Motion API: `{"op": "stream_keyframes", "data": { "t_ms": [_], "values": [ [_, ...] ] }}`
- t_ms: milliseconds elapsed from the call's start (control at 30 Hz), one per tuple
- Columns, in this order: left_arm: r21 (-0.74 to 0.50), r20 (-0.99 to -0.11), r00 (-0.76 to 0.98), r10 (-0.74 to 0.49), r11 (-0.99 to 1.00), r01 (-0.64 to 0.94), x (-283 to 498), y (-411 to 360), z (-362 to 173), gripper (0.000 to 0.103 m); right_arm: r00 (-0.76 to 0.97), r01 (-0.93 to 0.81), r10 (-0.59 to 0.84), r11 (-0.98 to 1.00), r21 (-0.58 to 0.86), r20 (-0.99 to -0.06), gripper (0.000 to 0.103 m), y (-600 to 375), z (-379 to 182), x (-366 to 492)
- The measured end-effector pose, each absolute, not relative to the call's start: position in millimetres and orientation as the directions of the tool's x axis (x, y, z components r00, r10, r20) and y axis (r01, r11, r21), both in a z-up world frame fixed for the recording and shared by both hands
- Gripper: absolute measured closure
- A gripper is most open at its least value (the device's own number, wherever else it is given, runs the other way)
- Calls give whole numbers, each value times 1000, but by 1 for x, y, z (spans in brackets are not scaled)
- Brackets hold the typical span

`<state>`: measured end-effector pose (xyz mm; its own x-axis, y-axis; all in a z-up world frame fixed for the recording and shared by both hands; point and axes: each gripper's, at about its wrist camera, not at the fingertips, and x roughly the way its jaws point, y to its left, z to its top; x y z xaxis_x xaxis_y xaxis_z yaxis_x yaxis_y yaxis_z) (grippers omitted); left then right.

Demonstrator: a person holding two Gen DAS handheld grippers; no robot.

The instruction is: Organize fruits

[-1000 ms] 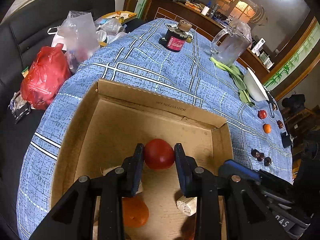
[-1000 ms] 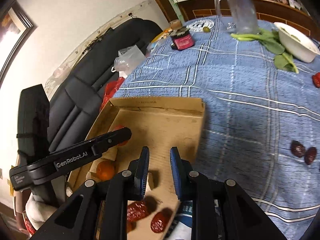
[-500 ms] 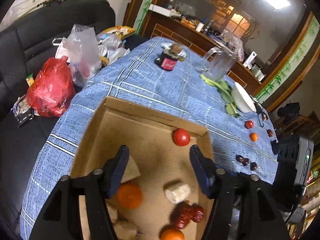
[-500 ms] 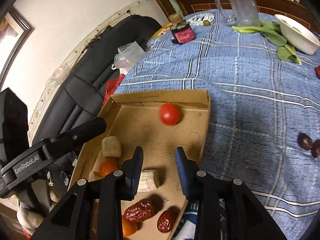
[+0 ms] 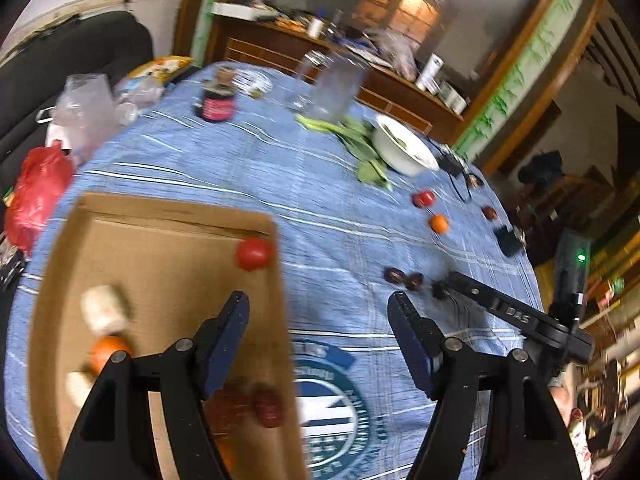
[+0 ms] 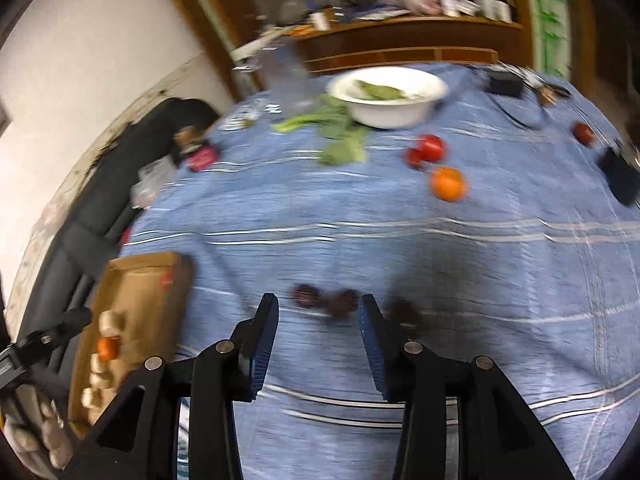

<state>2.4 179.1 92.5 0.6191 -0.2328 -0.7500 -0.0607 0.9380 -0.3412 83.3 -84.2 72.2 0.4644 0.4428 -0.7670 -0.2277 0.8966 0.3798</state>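
Over the blue surface (image 6: 360, 216), both tongs were spread wide and held nothing.
Right tongs (image 6: 318, 320) pointed at the dark dates (image 6: 324, 300), likely to grab them for the box (image 5: 160, 280), where a tomato (image 5: 254, 254) sat; left tongs (image 5: 318, 316) waited nearby.

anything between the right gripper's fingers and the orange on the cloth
Yes: in the right wrist view, dark dates lie just ahead of the open right hand-held gripper; beyond them, bare blue cloth up to the orange.

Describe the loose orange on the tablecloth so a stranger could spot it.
Start at the white bowl on the blue tablecloth. Nearer the camera sit two red fruits. The orange lies just beyond them, the only orange-coloured fruit outside the cardboard box.
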Motion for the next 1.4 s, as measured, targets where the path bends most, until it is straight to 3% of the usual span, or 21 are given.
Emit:
{"op": "stream_keyframes", "data": {
  "t_ms": [300,533,633,833,1400],
  "values": [
    [-280,-797,561,-226,960,-10,26,125,70,32,499,-222,367,930,293,-785,58,-88,43,91],
    [-135,-809,577,-113,991,6,32,97,59,32,529,-222,300,952,212,-794,58,-87,34,96],
    [-15,-779,627,-13,1000,3,28,85,62,32,532,-209,296,954,216,-793,58,-91,29,98],
    [96,-721,688,79,995,-14,18,70,67,32,544,-208,288,956,206,-788,58,-90,28,97],
    [150,-615,782,102,989,-11,1,55,81,32,562,-219,273,959,178,-781,70,-88,31,92]
  ]
}}
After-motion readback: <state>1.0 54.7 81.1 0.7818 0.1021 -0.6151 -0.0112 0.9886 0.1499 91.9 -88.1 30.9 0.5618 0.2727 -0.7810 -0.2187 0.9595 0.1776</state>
